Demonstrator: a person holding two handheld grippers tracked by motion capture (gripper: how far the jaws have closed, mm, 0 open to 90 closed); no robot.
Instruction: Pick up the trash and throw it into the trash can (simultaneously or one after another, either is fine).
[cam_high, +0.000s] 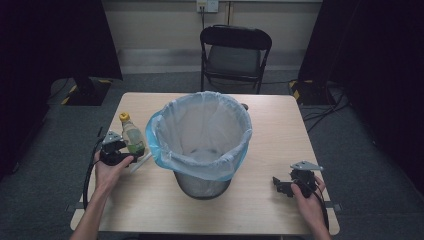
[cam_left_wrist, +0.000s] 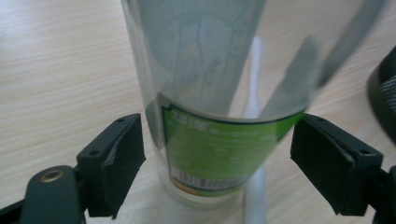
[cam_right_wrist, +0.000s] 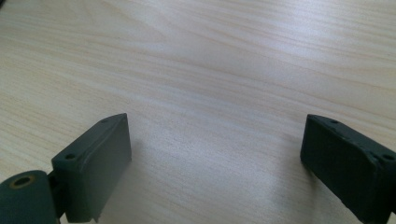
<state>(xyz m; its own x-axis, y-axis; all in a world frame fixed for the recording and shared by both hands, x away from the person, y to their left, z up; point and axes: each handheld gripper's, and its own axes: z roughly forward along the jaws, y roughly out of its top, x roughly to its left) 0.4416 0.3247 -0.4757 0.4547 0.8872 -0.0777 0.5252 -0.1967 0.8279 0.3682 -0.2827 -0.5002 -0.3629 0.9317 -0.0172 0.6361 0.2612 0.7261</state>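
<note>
The left claw (cam_left_wrist: 217, 163) stands apart, its jaws flanking but not yet pressing the clear plastic bottle (cam_left_wrist: 210, 116), upright near the surface's (cam_high: 270, 150) left edge beside the lined wastebasket (cam_high: 202, 145). Likely light, smooth and easily dented; take hold at the labelled lower body. The right claw (cam_right_wrist: 215, 163) hangs apart near the right edge.

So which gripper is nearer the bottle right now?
Left. The left gripper has its open jaws on either side of the bottle, not yet closed on it. The right gripper sits open across the table, beyond the bin.
</note>
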